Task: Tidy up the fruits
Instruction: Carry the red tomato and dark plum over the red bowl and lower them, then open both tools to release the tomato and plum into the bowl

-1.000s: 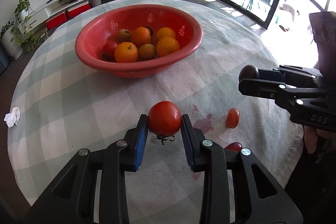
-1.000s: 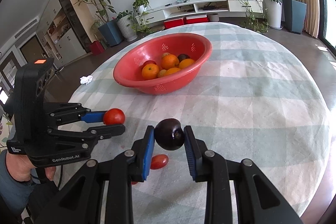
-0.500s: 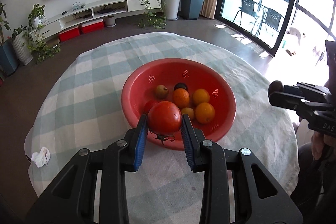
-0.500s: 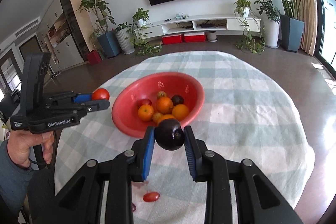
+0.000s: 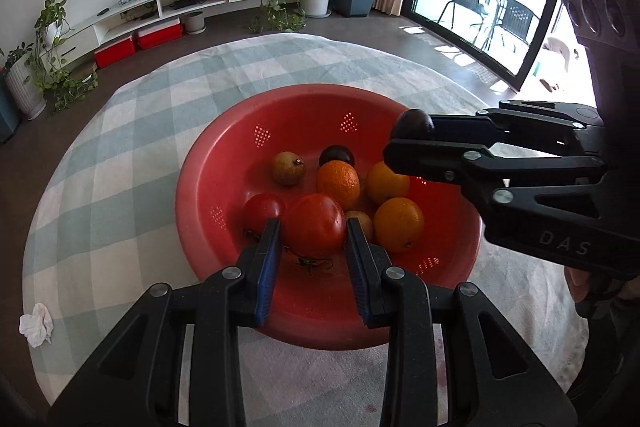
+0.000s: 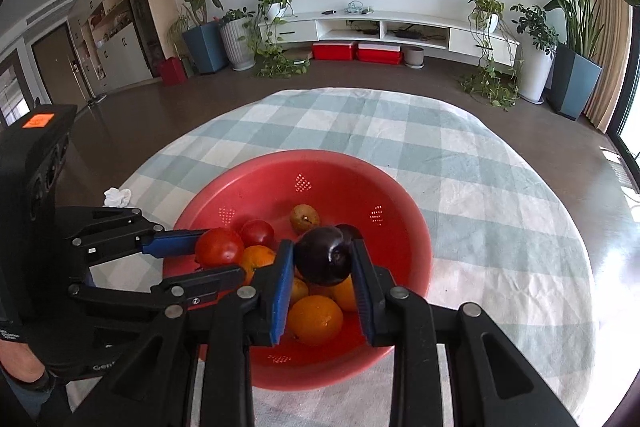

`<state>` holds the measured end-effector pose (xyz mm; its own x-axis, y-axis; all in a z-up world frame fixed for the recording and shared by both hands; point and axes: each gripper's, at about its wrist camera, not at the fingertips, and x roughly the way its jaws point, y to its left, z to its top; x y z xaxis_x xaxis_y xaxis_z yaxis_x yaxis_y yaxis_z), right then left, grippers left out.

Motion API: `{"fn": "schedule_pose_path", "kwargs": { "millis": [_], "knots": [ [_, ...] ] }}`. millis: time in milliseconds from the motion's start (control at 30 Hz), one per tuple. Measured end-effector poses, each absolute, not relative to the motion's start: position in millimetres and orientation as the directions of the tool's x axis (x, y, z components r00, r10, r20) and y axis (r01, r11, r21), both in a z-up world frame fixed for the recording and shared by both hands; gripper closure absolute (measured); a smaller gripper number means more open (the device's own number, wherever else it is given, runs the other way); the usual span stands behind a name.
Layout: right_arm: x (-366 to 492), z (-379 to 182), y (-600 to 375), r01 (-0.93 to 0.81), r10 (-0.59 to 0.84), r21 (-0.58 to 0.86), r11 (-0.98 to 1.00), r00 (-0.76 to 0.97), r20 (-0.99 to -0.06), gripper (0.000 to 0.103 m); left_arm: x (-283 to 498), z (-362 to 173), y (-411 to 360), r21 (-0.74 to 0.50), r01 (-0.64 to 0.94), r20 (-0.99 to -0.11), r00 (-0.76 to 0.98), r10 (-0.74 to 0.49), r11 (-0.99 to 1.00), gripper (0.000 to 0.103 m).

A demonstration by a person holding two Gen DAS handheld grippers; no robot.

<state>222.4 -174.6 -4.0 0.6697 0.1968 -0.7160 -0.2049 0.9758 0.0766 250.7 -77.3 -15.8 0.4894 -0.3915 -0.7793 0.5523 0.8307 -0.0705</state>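
The left tongs [image 5: 313, 239] grip a red tomato [image 5: 315, 225], holding it over the near side of the red bowl [image 5: 208, 187]. The right tongs [image 6: 323, 263] grip a dark plum [image 6: 324, 261], also above the bowl, towards its right side as the left wrist camera shows it. Inside the bowl lie three oranges [image 5: 338, 183], a second tomato [image 5: 262, 211], another dark plum [image 5: 337, 155] and a brownish fruit [image 5: 288, 169]. The bowl stands on the surface [image 5: 132, 155] with its checked cloth; a crumpled tissue [image 5: 37, 324] lies well left of the bowl.
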Motion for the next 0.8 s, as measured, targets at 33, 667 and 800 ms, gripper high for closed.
{"fn": "schedule_pose_path", "kwargs": {
  "millis": [33, 667, 800],
  "knots": [
    [225, -8, -175, -0.201, 0.189, 0.070, 0.977, 0.665, -0.722, 0.072, 252, -19, -79, -0.069, 0.554, -0.783, 0.486, -0.389, 0.829, 0.073],
    [230, -32, -172, -0.205, 0.156, 0.028, 0.978, 0.643, -0.750, 0.066, 252, -29, -93, -0.026, 0.561, -0.788, 0.498, -0.362, 0.828, 0.064],
    [229, -31, -173, -0.204, 0.156, 0.028, 0.979, 0.646, -0.747, 0.063, 252, -26, -91, -0.019, 0.551, -0.778, 0.516, -0.359, 0.834, 0.044]
  ]
}}
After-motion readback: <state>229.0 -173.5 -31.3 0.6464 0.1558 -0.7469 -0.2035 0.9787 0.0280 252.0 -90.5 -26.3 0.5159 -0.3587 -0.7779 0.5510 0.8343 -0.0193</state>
